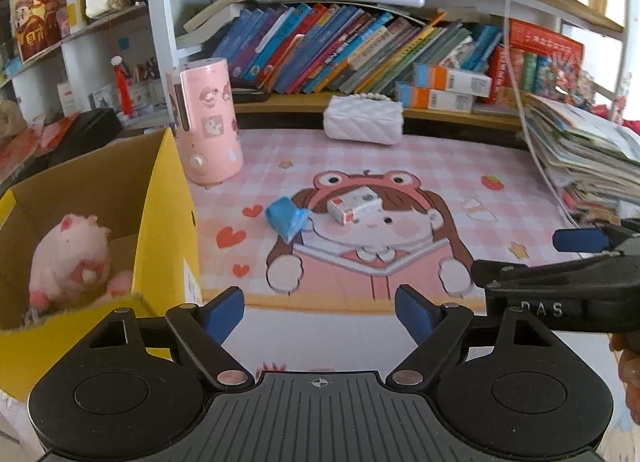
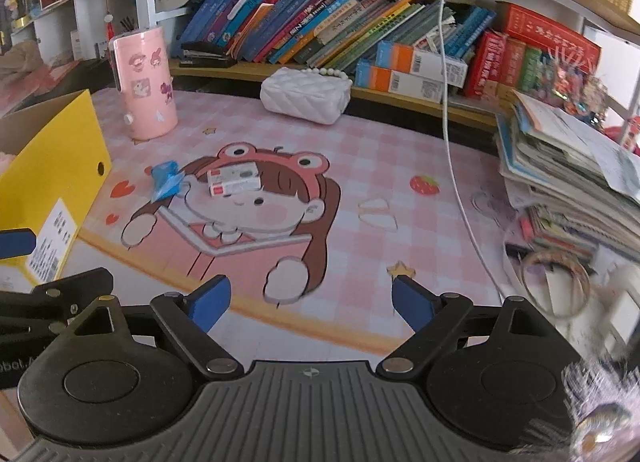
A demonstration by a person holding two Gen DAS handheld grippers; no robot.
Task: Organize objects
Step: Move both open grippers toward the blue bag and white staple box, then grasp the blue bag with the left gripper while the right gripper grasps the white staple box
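A blue tissue pack (image 1: 286, 218) (image 2: 166, 178) and a small white-and-red box (image 1: 354, 206) (image 2: 234, 180) lie on the pink cartoon desk mat (image 1: 400, 166) (image 2: 380, 150). A yellow cardboard box (image 1: 168, 222) (image 2: 64, 190) stands at the left with a pink plush pig (image 1: 70, 258) inside. My left gripper (image 1: 320, 312) is open and empty over the mat's near edge. My right gripper (image 2: 310, 306) is open and empty to its right; its body also shows in the left wrist view (image 1: 560, 290).
A pink cylinder with stickers (image 1: 208, 118) (image 2: 146, 82) and a white quilted purse (image 1: 362, 120) (image 2: 304, 96) stand at the back of the mat. A bookshelf (image 1: 340, 50) runs behind. A stack of books and papers (image 1: 588, 150) (image 2: 568, 170) and a white cable (image 2: 452, 122) sit at the right.
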